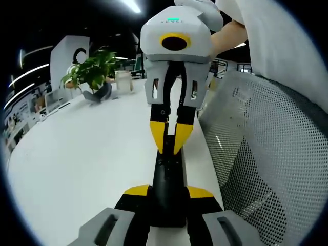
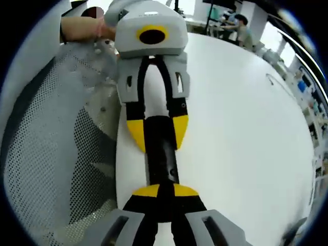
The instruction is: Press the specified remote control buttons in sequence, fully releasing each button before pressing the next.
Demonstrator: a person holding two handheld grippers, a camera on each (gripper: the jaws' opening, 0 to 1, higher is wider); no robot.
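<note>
Table, white and broad, carries a black remote near its edge. Left gripper clamps one end; right gripper pinches nearly shut on the other. Which buttons are pressed, I cannot tell.

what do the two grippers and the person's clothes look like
Both the left gripper and right gripper have a pale grey body, a yellow-ringed dark oval on the housing, black jaws and yellow tips. The right one bears a small green light. The person wears a white sleeve.
</note>
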